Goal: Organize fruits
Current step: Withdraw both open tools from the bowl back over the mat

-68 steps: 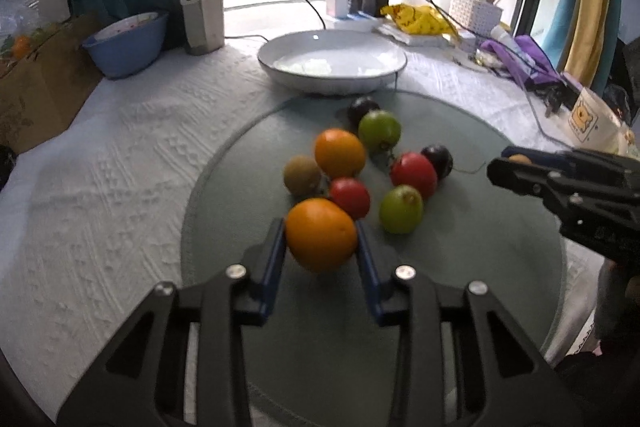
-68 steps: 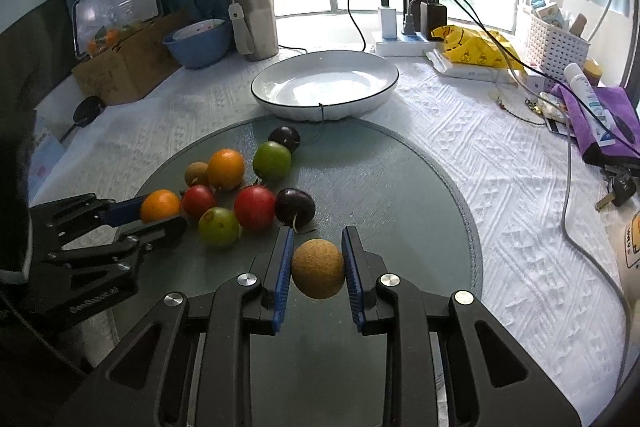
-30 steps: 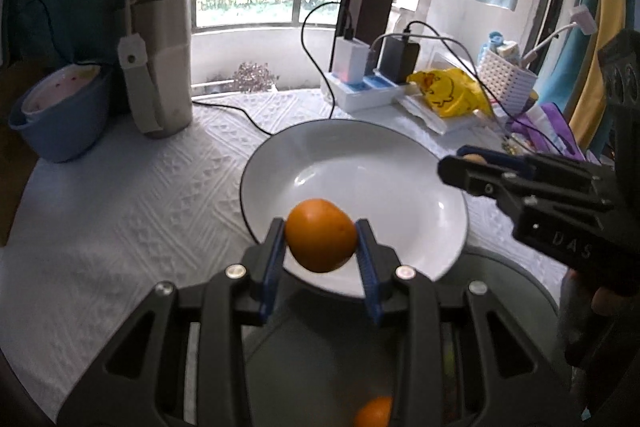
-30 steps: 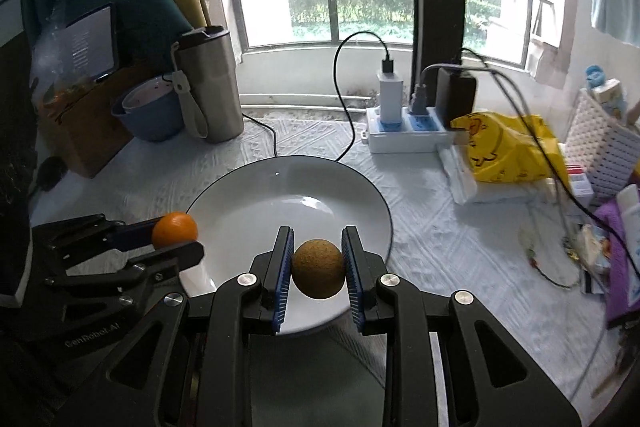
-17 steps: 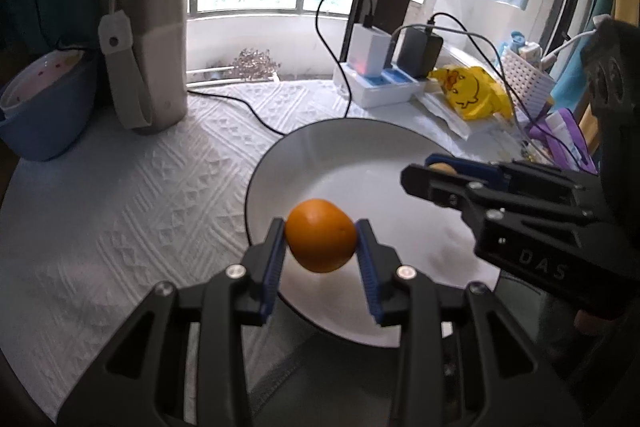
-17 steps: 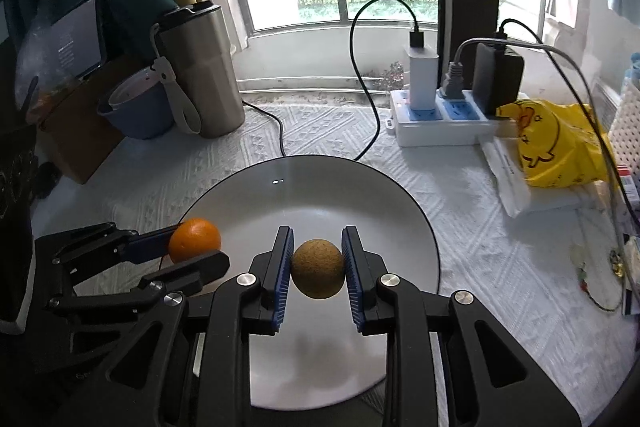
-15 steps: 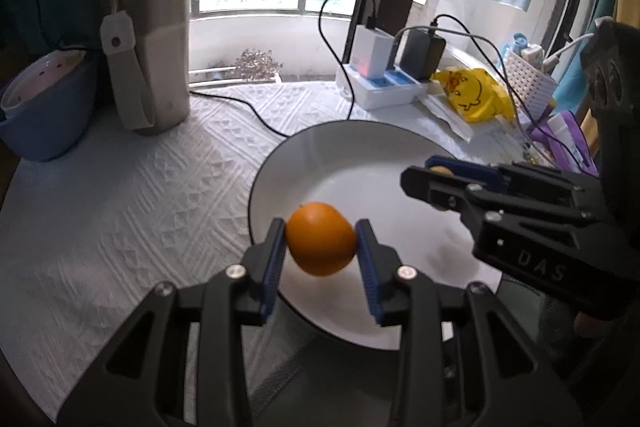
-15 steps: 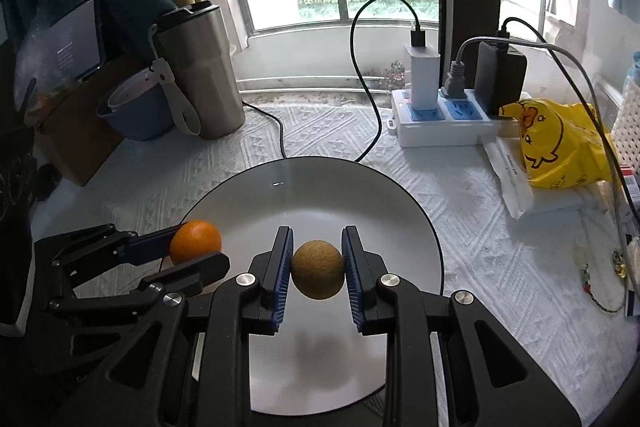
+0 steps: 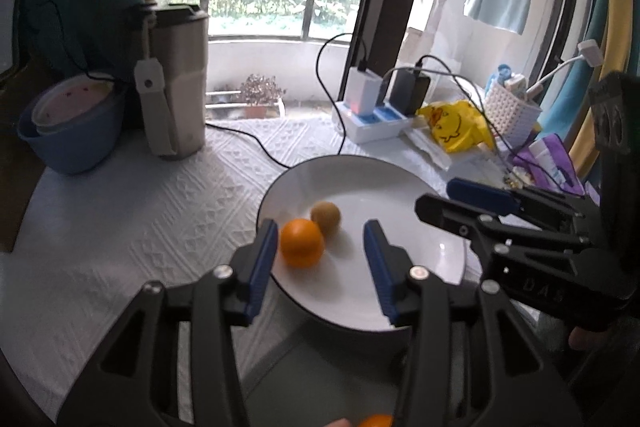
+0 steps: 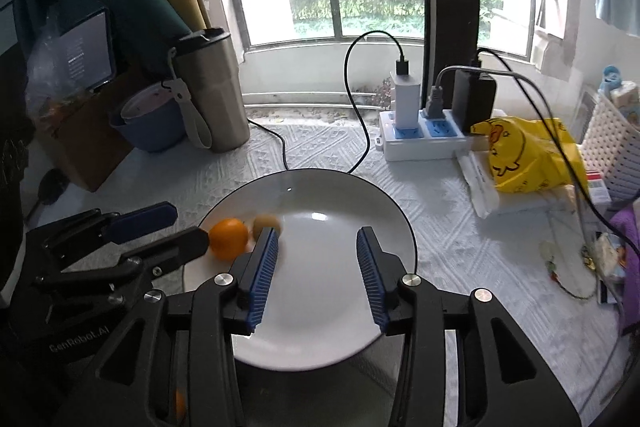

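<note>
An orange (image 9: 301,243) and a brown kiwi (image 9: 325,213) lie side by side in the left part of the white plate (image 9: 408,187). My left gripper (image 9: 320,251) is open and empty just above the plate's near-left rim, the orange between its fingers. My right gripper (image 10: 316,263) is open and empty over the plate (image 10: 340,307); the orange (image 10: 228,239) and kiwi (image 10: 266,223) lie left of its left finger. The right gripper (image 9: 464,199) shows at the right of the left wrist view, and the left gripper (image 10: 176,231) shows at the left of the right wrist view.
A steel tumbler (image 10: 212,91) and a blue bowl (image 10: 148,123) stand at the back left. A power strip with chargers (image 10: 420,135), a yellow bag (image 10: 524,155) and a white basket (image 10: 612,147) sit at the back right. Cables cross the white cloth. Another orange (image 9: 376,421) peeks at the bottom edge.
Both grippers opened. The orange dropped from the left one and the kiwi from the right one onto the plate, where they now lie together at its left.
</note>
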